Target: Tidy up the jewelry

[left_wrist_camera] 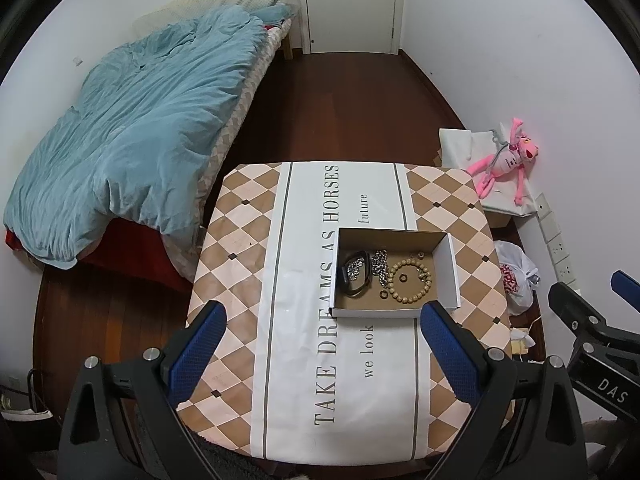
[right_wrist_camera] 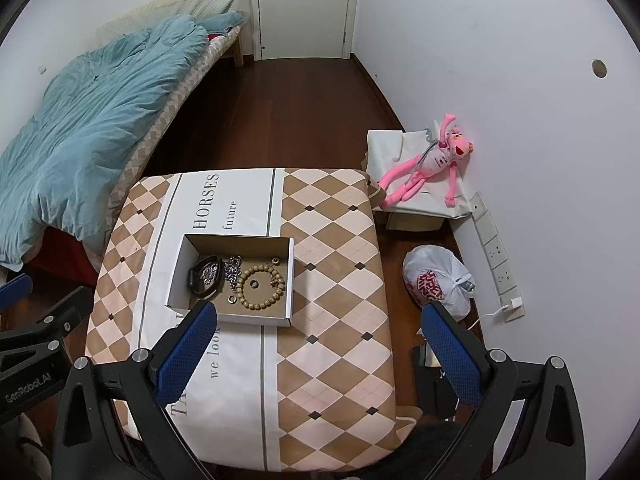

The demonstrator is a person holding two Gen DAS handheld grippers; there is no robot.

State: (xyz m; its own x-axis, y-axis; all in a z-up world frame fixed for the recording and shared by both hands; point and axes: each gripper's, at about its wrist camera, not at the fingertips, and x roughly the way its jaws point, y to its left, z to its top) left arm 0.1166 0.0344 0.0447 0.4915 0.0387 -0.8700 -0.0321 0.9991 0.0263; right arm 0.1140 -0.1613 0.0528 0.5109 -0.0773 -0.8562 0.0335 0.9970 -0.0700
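1. The left tool (left_wrist_camera: 322,334) is hovering above the near part of the tabletop (left_wrist_camera: 240,240) with its blue pads spread wide and nothing between them. The right tool (right_wrist_camera: 316,334) is doing the same, wide open and empty, low over the near right part of the tabletop.

2. All the jewelry is sitting inside an open cardboard box (left_wrist_camera: 450,268) near the middle of the tabletop, on the white lettered strip of the cloth.

3. The wooden bead bracelet (left_wrist_camera: 410,280) is lying flat as a ring, so it has no long axis. It is probably light, with hard round beads that may roll under the pads; pinching across 1 side of the ring looks best.

4. The metal chain (left_wrist_camera: 380,266) is lying bunched, running roughly from the box's far wall toward its near wall, just beside the beads. It is likely limp and slippery, sagging wherever it is lifted, so gripping the thickest clump seems safest.

5. The dark band (left_wrist_camera: 354,272) is lying as a loop elongated along that same far-to-near line, with small metal pieces inside it. It looks flexible; its rim offers a hold.

6. Small loose rings (left_wrist_camera: 402,279) are looking hardest to pinch.
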